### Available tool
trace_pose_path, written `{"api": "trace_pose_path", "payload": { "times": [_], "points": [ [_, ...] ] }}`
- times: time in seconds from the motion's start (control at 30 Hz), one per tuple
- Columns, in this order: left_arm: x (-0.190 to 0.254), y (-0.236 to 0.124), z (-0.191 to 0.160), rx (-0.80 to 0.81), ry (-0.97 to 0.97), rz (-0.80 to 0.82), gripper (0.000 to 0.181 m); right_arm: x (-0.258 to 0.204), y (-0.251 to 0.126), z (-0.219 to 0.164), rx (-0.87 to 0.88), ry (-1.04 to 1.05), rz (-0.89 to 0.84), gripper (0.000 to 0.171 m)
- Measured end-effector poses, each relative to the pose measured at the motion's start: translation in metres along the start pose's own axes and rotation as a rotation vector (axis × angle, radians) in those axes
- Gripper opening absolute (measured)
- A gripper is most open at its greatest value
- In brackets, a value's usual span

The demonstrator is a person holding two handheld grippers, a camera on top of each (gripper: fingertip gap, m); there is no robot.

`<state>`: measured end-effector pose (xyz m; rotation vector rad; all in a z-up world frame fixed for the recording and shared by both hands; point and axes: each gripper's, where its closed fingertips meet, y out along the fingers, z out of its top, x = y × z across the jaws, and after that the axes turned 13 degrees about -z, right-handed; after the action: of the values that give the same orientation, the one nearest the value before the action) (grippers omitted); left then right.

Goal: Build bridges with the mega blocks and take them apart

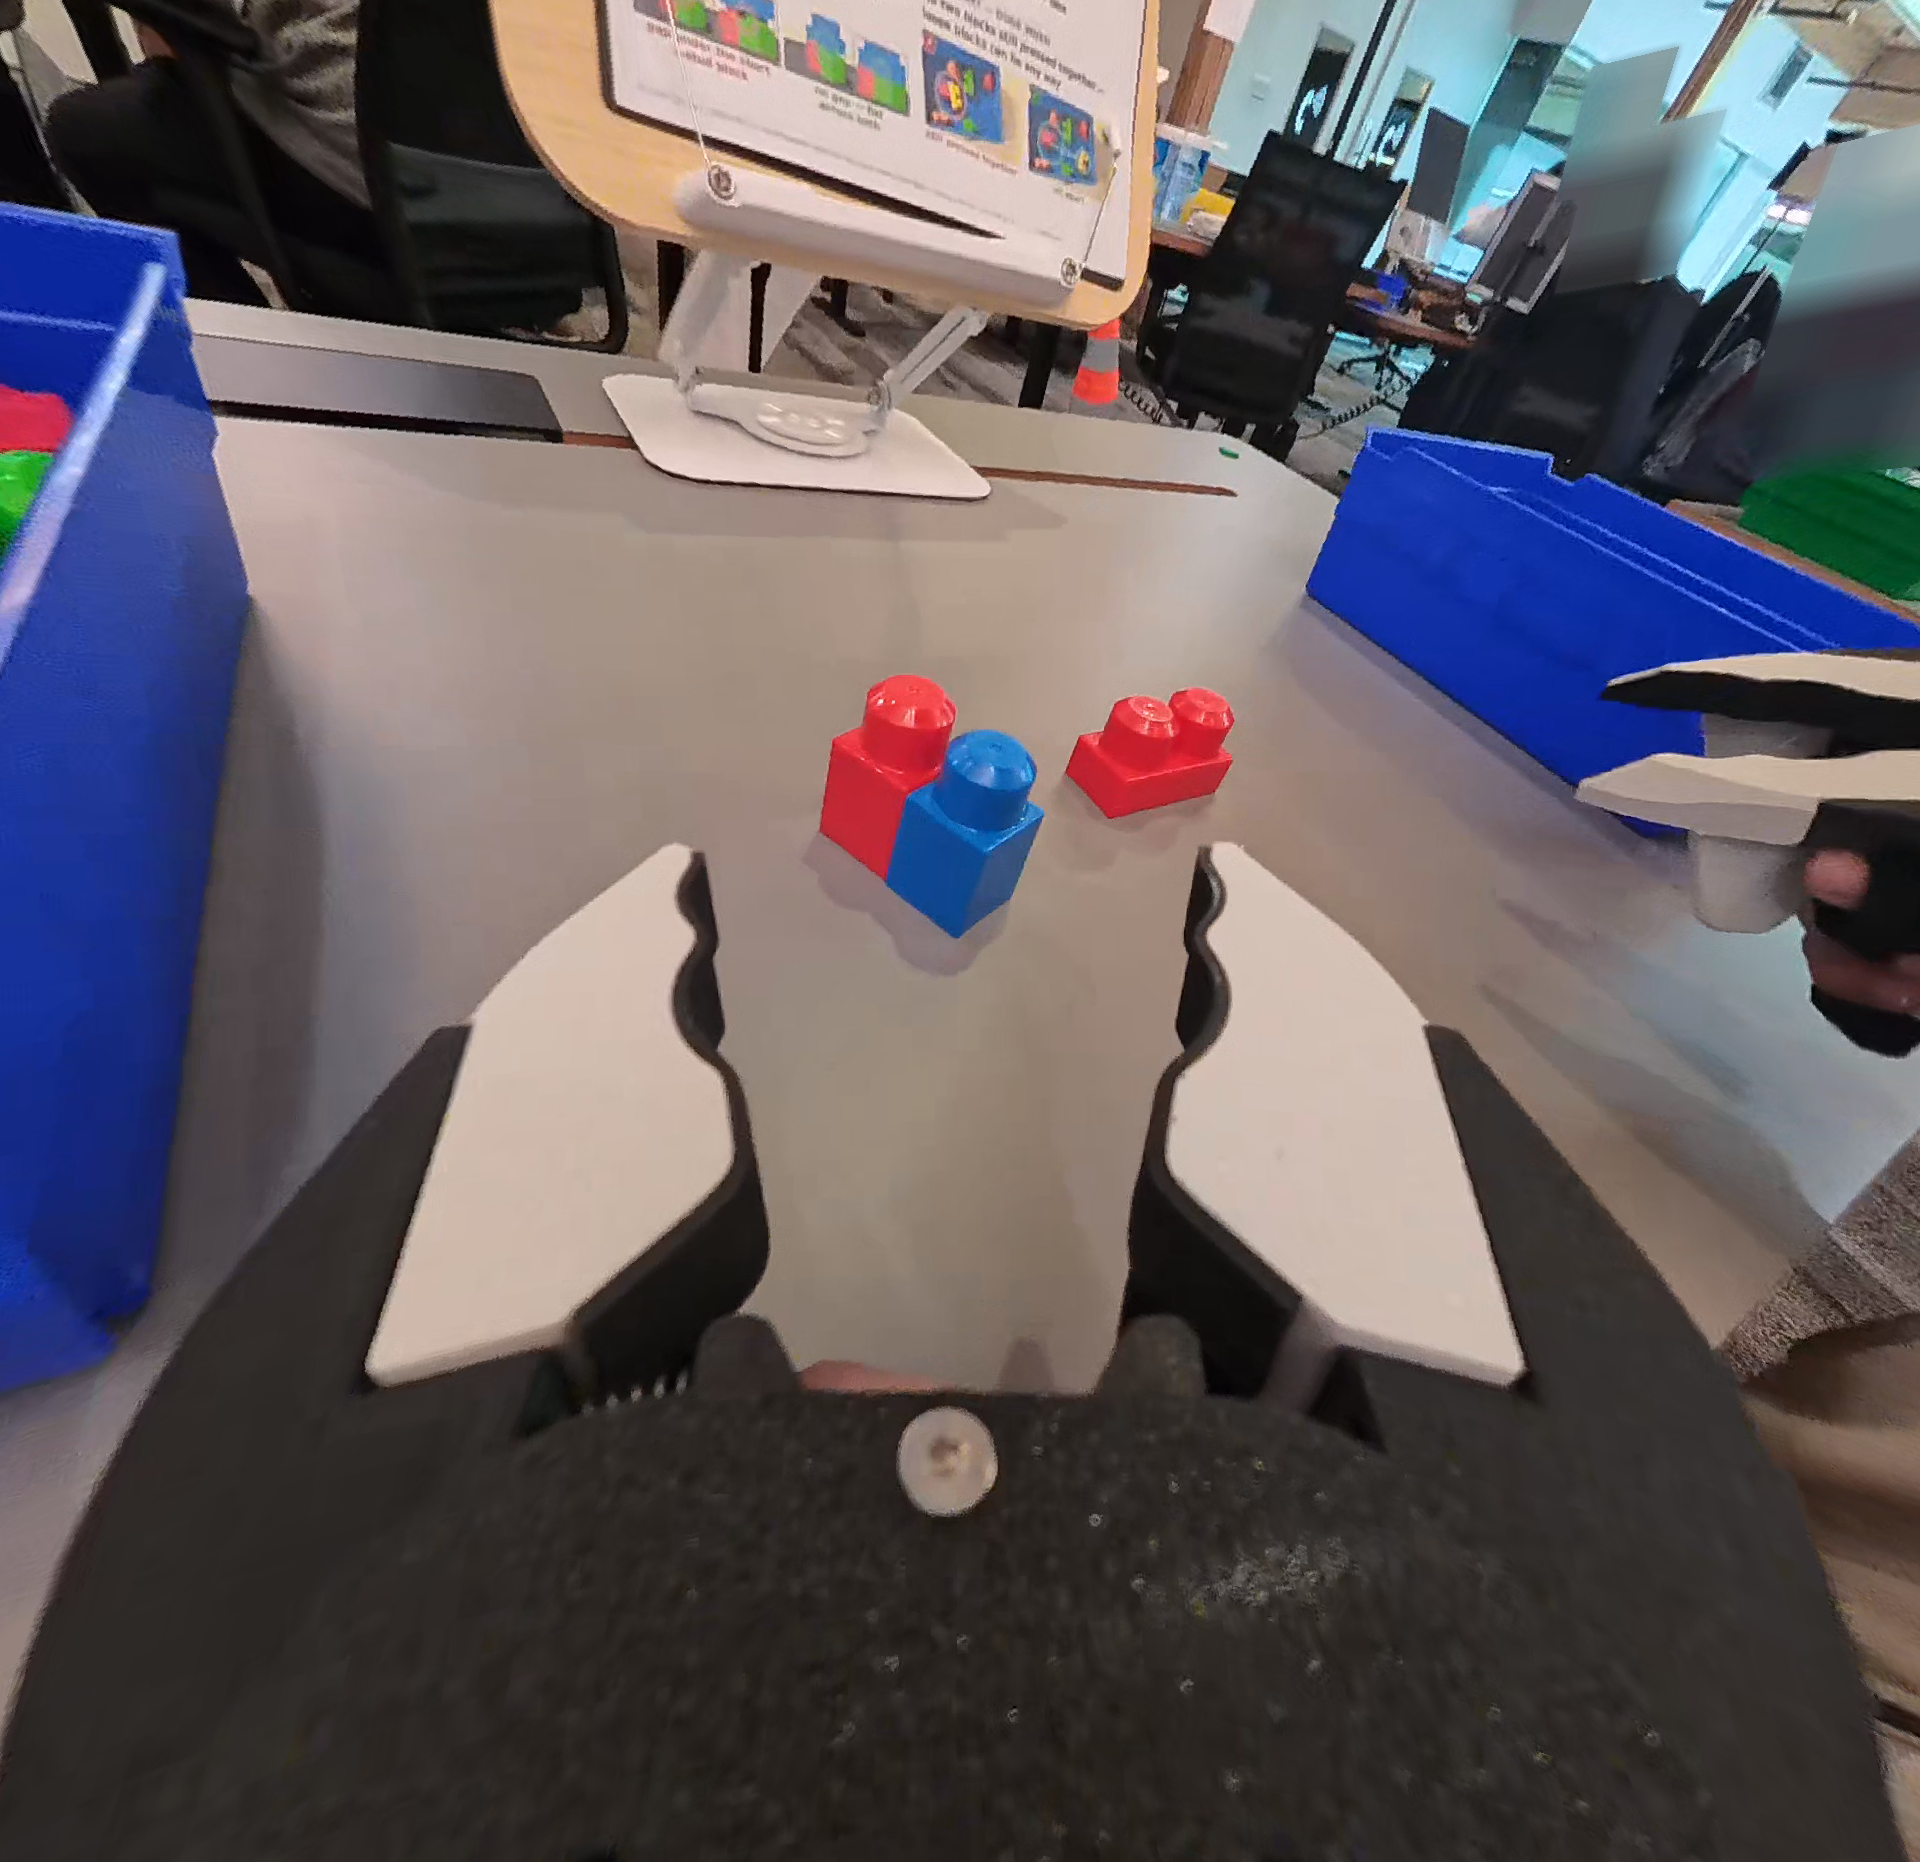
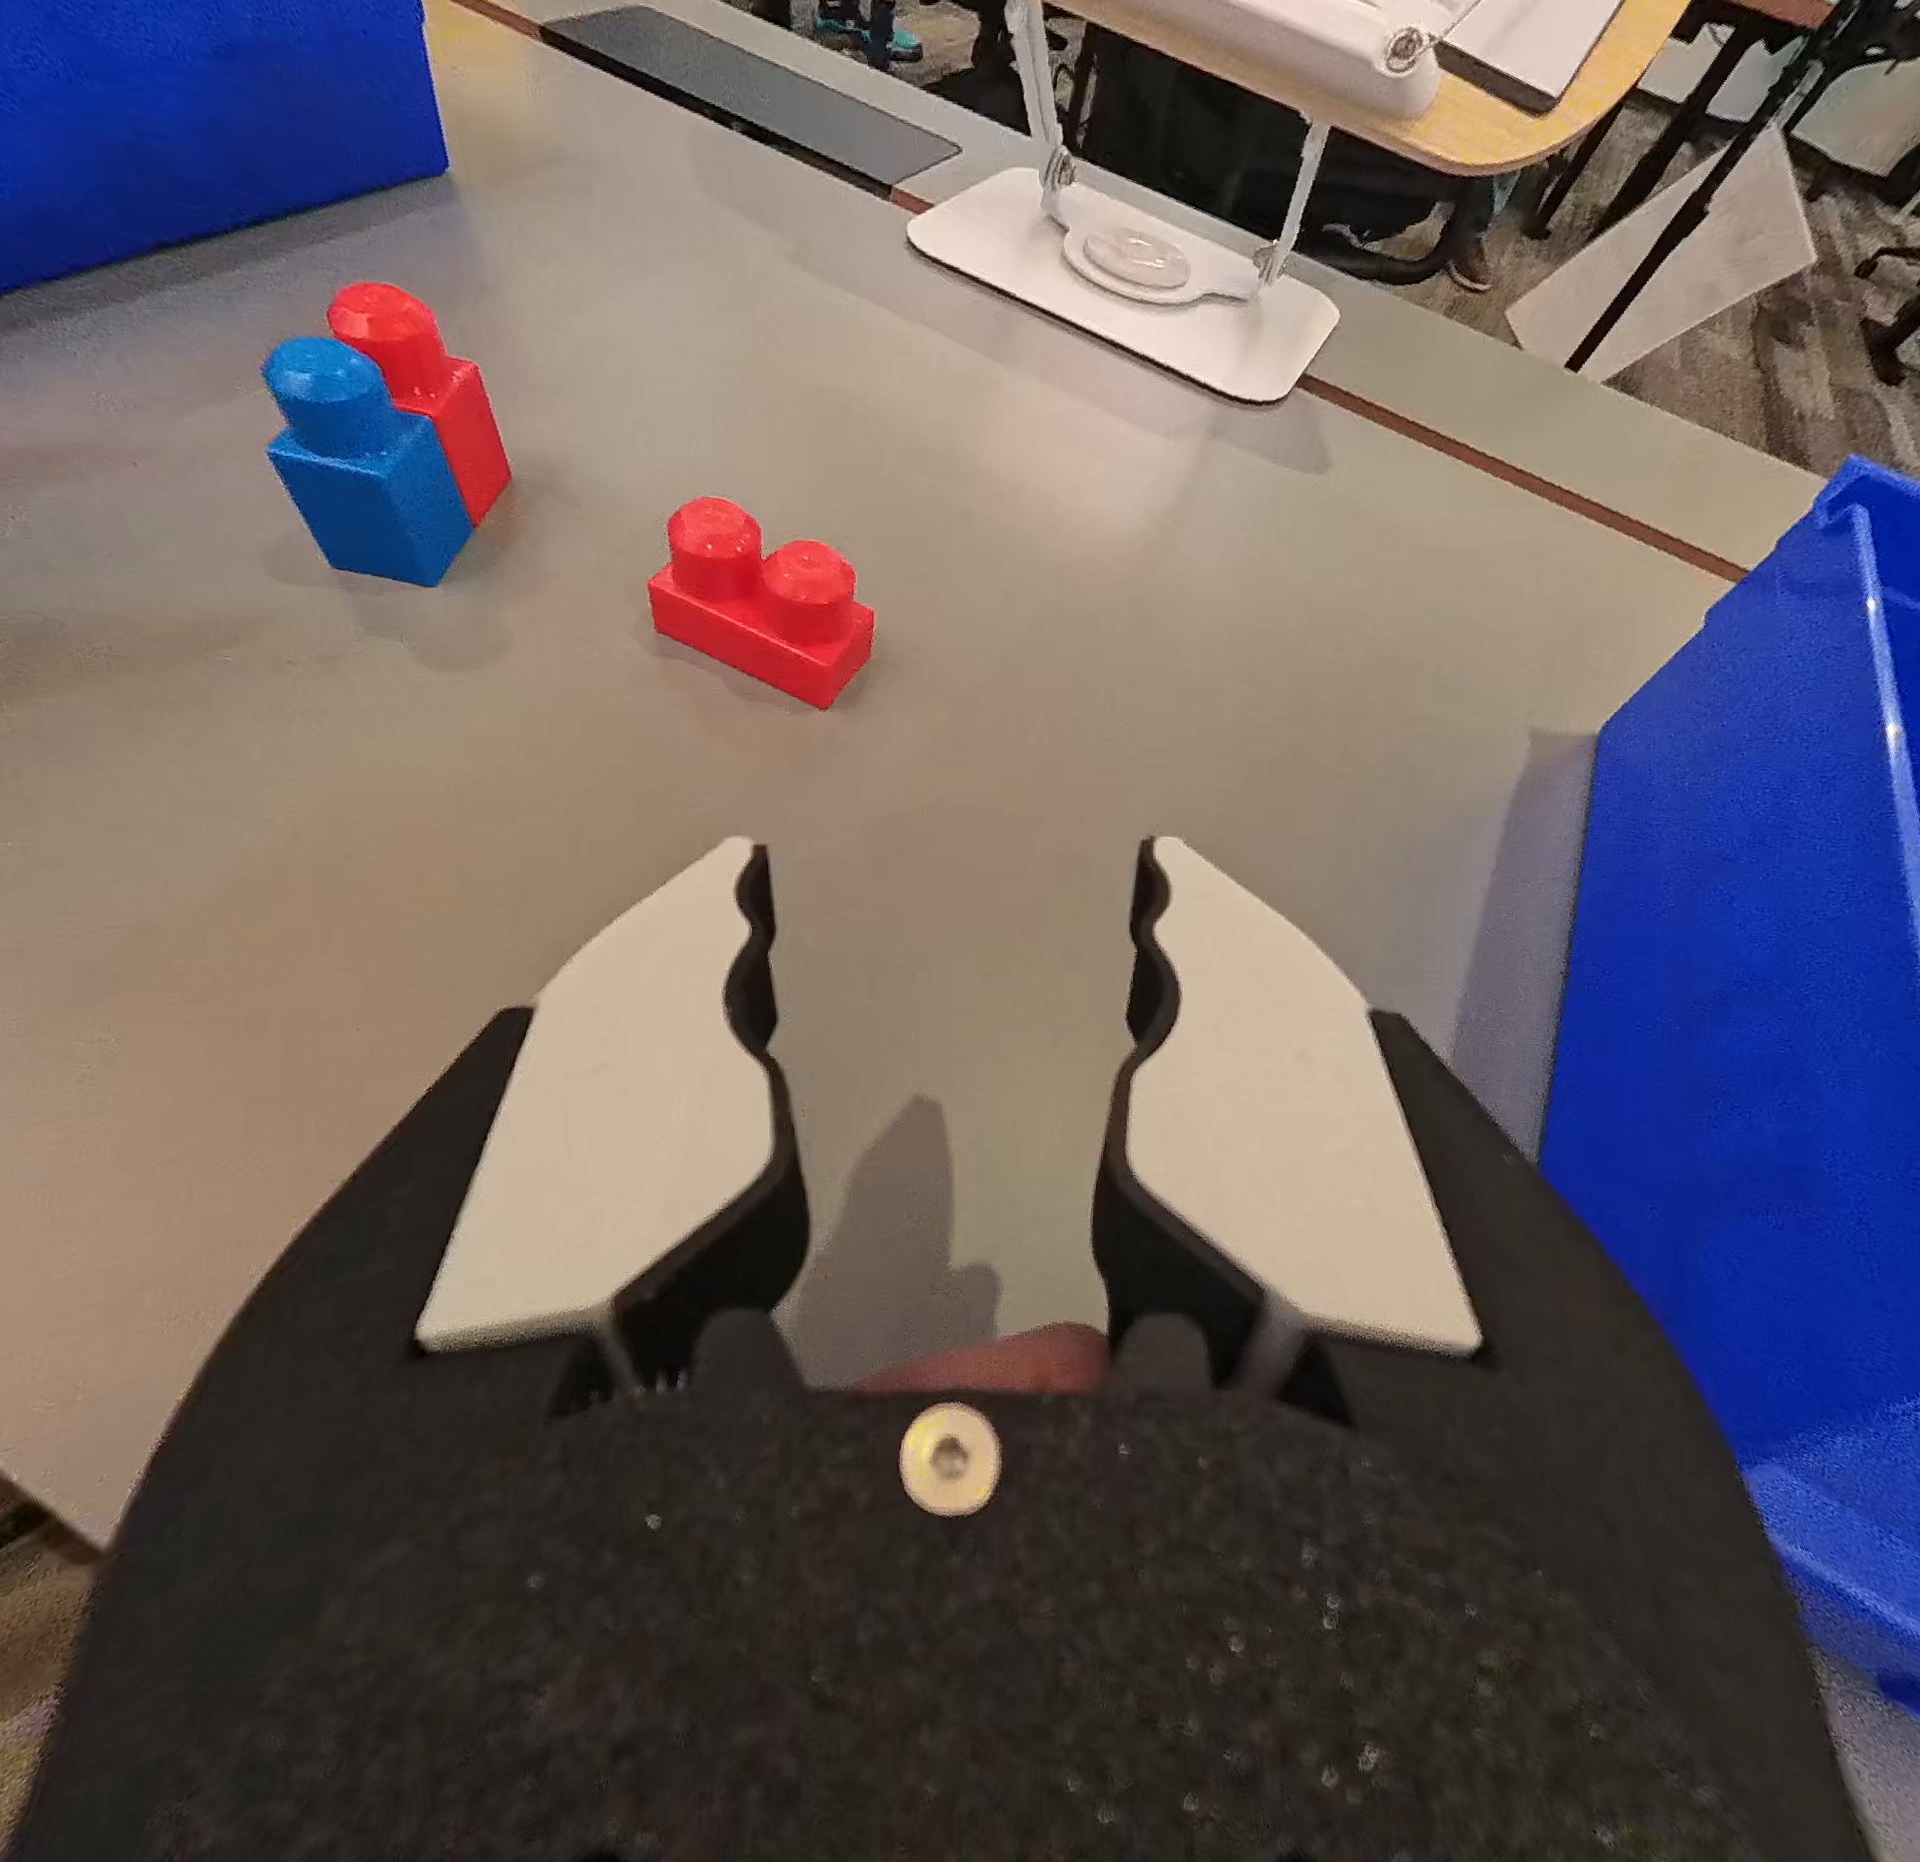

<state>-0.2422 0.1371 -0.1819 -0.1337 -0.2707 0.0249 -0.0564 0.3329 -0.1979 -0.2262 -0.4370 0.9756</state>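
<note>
from the left wrist view, the left tool (image 1: 948,862) is hovering over the grey tabletop (image 1: 520,773) with its fingers spread and nothing between them. just ahead, a tall red block (image 1: 868,789) and a tall blue block (image 1: 961,851) are standing touching; a flat red two-stud block (image 1: 1148,763) is lying near them.

from the right wrist view, the right tool (image 2: 951,856) is also gaping wide and carrying nothing, beside a blue bin (image 2: 1745,981).
</note>
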Motion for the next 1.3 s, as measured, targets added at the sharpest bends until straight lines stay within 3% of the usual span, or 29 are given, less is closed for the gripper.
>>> {"api": "trace_pose_path", "payload": {
  "times": [0.37, 0.8, 1.0, 1.3],
  "points": [
    [0.009, 0.002, -0.008, -0.045, 0.038, -0.009, 0.084, -0.005, -0.018, -0.008, -0.015, -0.007, -0.013, 0.071],
    [0.015, 0.008, -0.015, -0.104, 0.097, -0.009, 0.085, -0.014, -0.004, -0.003, -0.021, -0.031, 0.032, 0.071],
    [0.015, 0.007, -0.019, -0.138, 0.097, -0.011, 0.085, -0.023, 0.012, 0.005, 0.003, -0.162, 0.098, 0.070],
    [0.013, 0.005, -0.019, -0.134, 0.077, -0.026, 0.084, -0.059, 0.072, -0.003, -0.060, -0.499, 0.363, 0.065]
  ]
}}
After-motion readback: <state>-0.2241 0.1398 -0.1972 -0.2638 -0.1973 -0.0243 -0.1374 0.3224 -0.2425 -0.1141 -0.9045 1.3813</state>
